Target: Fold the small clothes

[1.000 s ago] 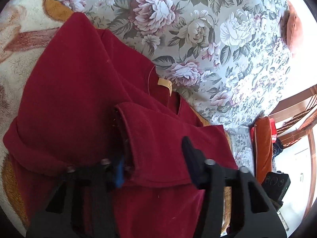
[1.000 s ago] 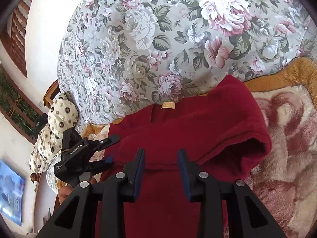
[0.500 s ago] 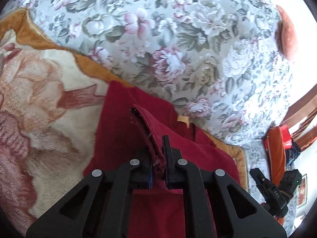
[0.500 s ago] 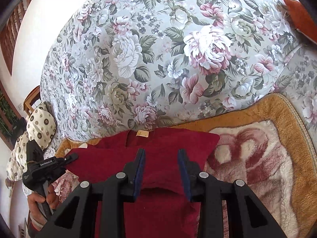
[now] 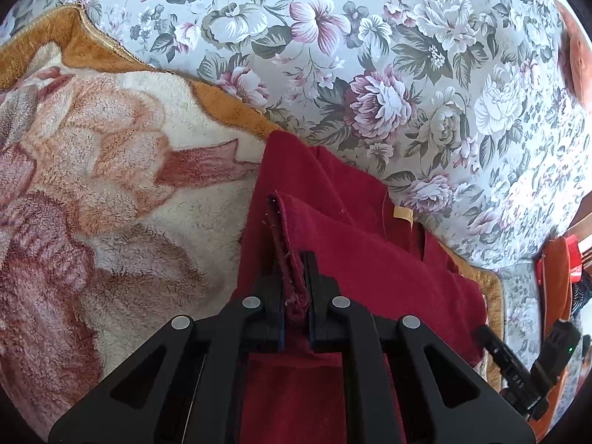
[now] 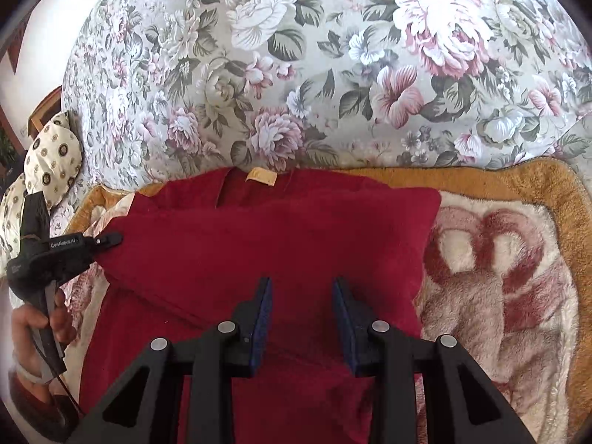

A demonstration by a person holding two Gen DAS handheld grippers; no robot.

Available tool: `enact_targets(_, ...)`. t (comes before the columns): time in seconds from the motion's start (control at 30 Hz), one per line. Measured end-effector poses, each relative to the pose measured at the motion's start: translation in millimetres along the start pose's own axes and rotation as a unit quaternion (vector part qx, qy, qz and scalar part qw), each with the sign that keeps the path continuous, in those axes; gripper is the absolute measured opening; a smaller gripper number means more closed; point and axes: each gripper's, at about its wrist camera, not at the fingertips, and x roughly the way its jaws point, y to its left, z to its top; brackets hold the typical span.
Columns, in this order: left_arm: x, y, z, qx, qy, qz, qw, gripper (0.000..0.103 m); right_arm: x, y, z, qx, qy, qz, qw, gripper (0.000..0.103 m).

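A dark red garment (image 6: 281,244) with a tan neck label (image 6: 262,177) lies on a plush blanket, both sides folded inward. My left gripper (image 5: 294,288) is shut on the hem of a folded red edge, which stands up between its pads. In the right wrist view that left gripper (image 6: 107,238) sits at the garment's left edge, held by a hand (image 6: 37,318). My right gripper (image 6: 303,298) hovers over the garment's middle with its jaws apart and nothing pinched between the blue pads (image 6: 263,314). Its black body also shows in the left wrist view (image 5: 518,370).
The cream and pink blanket (image 6: 499,277) has an orange border (image 5: 229,111) and lies on a floral bedspread (image 6: 296,74). A spotted pillow (image 6: 48,155) sits at far left. Orange and red items (image 5: 555,288) stand beyond the bed's right side.
My left gripper closed on the red edge and carried it sideways, flattening the fold. The right gripper swung off the raised right fold, which now lies flat, and came in over the garment's middle.
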Motion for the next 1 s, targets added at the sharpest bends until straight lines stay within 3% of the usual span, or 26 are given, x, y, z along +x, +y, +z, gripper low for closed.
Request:
enact_targets(0.1, 6, 4, -1, -0.006, 0.010, 0.005, 0.9999, 0.007, 7, 6, 2, -0.014, 0.012, -0.012, 1.000, 0.032)
enact_targets(0.2, 14, 7, 0, -0.017, 0.019, 0.007, 0.9996, 0.009, 34, 12, -9, -0.039, 0.061, -0.045, 0.996, 0.032)
enact_targets(0.23, 13, 6, 0, -0.017, 0.018, 0.008, 0.9997, 0.010, 31, 14, -10, -0.047, 0.044, -0.050, 0.997, 0.032)
enact_targets(0.37, 6, -1, -3, 0.009, 0.013, 0.022, 0.9996, 0.019, 13, 11, -11, -0.023, 0.045, -0.035, 0.998, 0.032)
enact_targets(0.47, -6, -8, -14, 0.031, 0.009, 0.017, 0.9993, 0.040, -11, 11, -21, -0.014, 0.036, -0.027, 0.999, 0.032)
enact_targets(0.53, -15, -13, -24, 0.047, 0.004, 0.017, 0.9988, 0.066, -23, 10, -33, -0.011, 0.033, -0.033, 0.999, 0.032)
enact_targets(0.6, -22, -15, -32, 0.057, -0.008, 0.018, 0.9982, 0.073, -24, 3, -44, 0.008, 0.040, -0.054, 0.998, 0.032)
enact_targets(0.7, -18, -8, -39, 0.041, 0.007, 0.020, 0.9990, 0.073, -13, -9, -60, 0.033, 0.052, -0.059, 0.996, 0.033)
enact_targets(0.83, -30, 8, -59, -0.006, 0.028, 0.006, 0.9996, 0.073, -40, -13, -64, 0.055, 0.052, -0.049, 0.996, 0.032)
enact_targets(1.0, -65, 17, -106, 0.005, 0.039, 0.018, 0.9991, 0.073, -75, -10, -98, 0.045, 0.065, -0.026, 0.997, 0.039)
